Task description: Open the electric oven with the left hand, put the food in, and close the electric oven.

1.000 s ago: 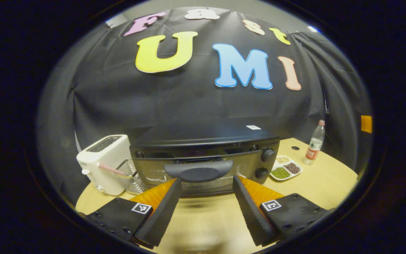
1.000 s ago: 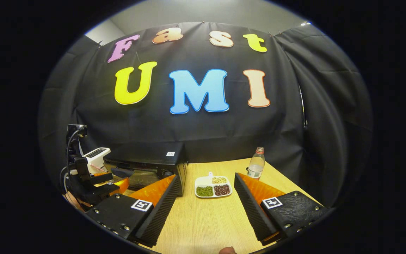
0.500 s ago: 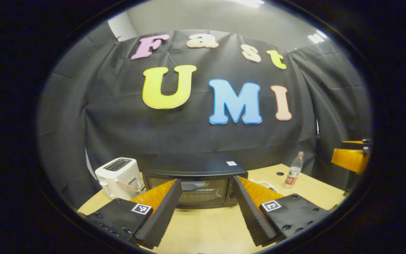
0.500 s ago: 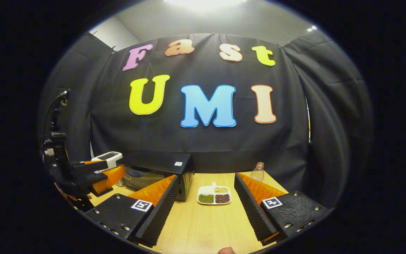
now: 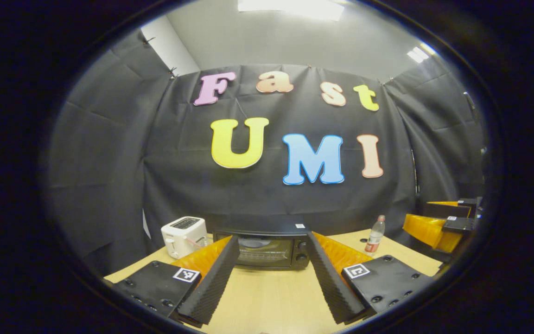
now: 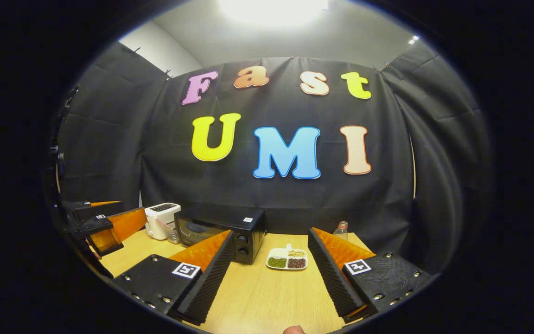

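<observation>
The black electric oven [image 5: 267,248] stands at the back of the wooden table [image 5: 271,301] with its door shut. In the right gripper view the oven [image 6: 223,232] is left of centre. A white divided tray of food [image 6: 288,259] with green, brown and pale grains lies on the table just right of it. My left gripper [image 5: 271,240] is open, well back from the oven, nothing between its fingers. My right gripper [image 6: 270,234] is open too, back from the tray and holding nothing. Each gripper appears at the other view's edge: the right gripper [image 5: 438,222] and the left gripper [image 6: 104,225].
A white toaster [image 5: 183,229] stands left of the oven, with a small wire rack beside it. A plastic water bottle [image 6: 340,229] stands at the back right of the table [image 6: 267,297]. The black cloth wall closes the back and sides.
My left gripper, which stood open at the oven's handle, has drawn well back and tipped upward. The right gripper has drawn back too. The oven door now sits shut.
</observation>
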`<move>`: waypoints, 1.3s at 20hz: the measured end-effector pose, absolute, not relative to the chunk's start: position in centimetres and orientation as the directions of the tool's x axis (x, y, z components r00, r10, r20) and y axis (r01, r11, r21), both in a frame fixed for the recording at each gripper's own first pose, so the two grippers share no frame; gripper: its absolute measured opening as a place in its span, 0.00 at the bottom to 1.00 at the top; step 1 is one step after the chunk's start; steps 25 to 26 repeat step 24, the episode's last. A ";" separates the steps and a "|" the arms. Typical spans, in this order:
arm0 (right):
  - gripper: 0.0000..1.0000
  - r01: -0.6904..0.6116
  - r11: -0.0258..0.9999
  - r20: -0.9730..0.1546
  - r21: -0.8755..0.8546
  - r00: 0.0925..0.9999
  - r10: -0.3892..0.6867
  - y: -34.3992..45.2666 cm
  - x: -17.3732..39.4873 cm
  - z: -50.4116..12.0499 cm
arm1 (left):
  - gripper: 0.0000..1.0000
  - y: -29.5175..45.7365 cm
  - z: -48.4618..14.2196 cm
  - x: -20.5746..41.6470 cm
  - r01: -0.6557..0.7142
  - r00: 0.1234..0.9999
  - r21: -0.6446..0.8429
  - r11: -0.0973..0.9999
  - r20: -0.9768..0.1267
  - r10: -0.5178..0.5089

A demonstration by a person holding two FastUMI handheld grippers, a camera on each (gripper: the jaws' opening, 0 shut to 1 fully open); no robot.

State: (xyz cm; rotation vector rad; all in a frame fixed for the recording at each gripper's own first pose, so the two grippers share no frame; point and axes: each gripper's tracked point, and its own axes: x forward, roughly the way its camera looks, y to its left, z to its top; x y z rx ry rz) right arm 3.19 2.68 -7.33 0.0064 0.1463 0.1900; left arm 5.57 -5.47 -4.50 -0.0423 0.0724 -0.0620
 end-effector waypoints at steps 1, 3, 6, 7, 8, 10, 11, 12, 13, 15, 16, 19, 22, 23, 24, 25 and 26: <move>0.98 -0.178 0.984 -0.130 0.032 0.975 0.180 2.6 2.9 -6.8 | 1.00 -5.4 -4.1 4.7 0.060 0.996 -0.040 0.997 -0.065 -0.062; 0.97 -0.168 0.984 -0.100 0.052 0.980 0.172 3.0 2.4 -5.9 | 0.97 -5.0 -3.2 2.9 0.060 0.997 -0.022 0.998 -0.047 -0.061; 0.97 -0.150 0.987 -0.077 0.058 0.985 0.154 3.5 1.7 -5.1 | 0.93 -4.0 -2.2 1.1 0.057 0.998 -0.004 0.998 -0.023 -0.057; 0.98 -0.156 0.986 -0.072 0.058 0.984 0.160 4.1 1.4 -4.8 | 0.97 -3.7 -1.9 0.7 0.057 0.998 -0.006 0.998 -0.017 -0.057; 0.97 -0.158 0.986 -0.066 0.051 0.985 0.162 4.4 1.0 -4.7 | 1.00 -3.1 -1.5 0.4 0.055 0.998 -0.008 0.998 -0.012 -0.055; 0.97 -0.153 0.987 -0.064 0.038 0.986 0.155 4.9 0.6 -4.6 | 1.00 -2.0 -0.9 0.1 0.047 0.999 -0.012 0.999 -0.006 -0.047; 0.97 -0.155 0.987 -0.067 0.038 0.985 0.158 5.3 0.0 -4.7 | 1.00 -1.4 -0.8 -0.2 0.044 0.999 -0.012 0.999 -0.004 -0.044; 0.98 -0.159 0.987 -0.064 0.040 0.985 0.161 5.8 -0.3 -4.6 | 1.00 -0.9 -0.4 -0.4 0.045 0.999 -0.013 0.999 0.004 -0.045; 0.97 -0.157 0.987 -0.059 0.042 0.986 0.159 6.1 -0.4 -4.4 | 1.00 -0.4 0.0 -0.5 0.045 0.999 -0.011 0.999 0.012 -0.045; 0.98 -0.153 0.987 -0.051 0.045 0.987 0.155 6.7 -0.6 -4.1 | 1.00 0.6 0.4 -0.8 0.043 0.999 0.001 0.999 0.020 -0.043; 0.98 -0.153 0.987 -0.047 0.049 0.987 0.155 7.0 -0.6 -3.9 | 1.00 0.9 0.6 -0.9 0.044 0.999 -0.001 0.999 0.022 -0.044; 0.98 -0.160 0.986 -0.050 0.053 0.985 0.163 7.9 -0.5 -3.7 | 0.90 1.8 0.7 -0.9 0.039 0.999 -0.018 0.999 0.023 -0.038; 0.98 -0.163 0.985 -0.043 0.047 0.985 0.165 8.4 -0.6 -3.4 | 1.00 2.3 0.8 -1.1 0.034 0.999 -0.020 0.999 0.028 -0.034; 0.98 -0.164 0.985 -0.043 0.045 0.985 0.166 8.5 -1.0 -3.3 | 1.00 2.5 0.8 -1.0 0.032 0.999 -0.019 0.999 0.029 -0.032; 0.98 -0.165 0.985 -0.041 0.042 0.985 0.167 8.6 -1.3 -3.3 | 1.00 2.6 0.9 -1.3 0.032 0.999 -0.023 0.999 0.031 -0.031; 0.98 -0.165 0.985 -0.041 0.042 0.985 0.167 8.6 -1.3 -3.3 | 1.00 2.6 0.9 -1.3 0.032 0.999 -0.023 0.999 0.031 -0.031; 0.98 -0.165 0.985 -0.041 0.042 0.985 0.167 8.6 -1.3 -3.3 | 1.00 2.6 0.9 -1.3 0.032 0.999 -0.023 0.999 0.031 -0.031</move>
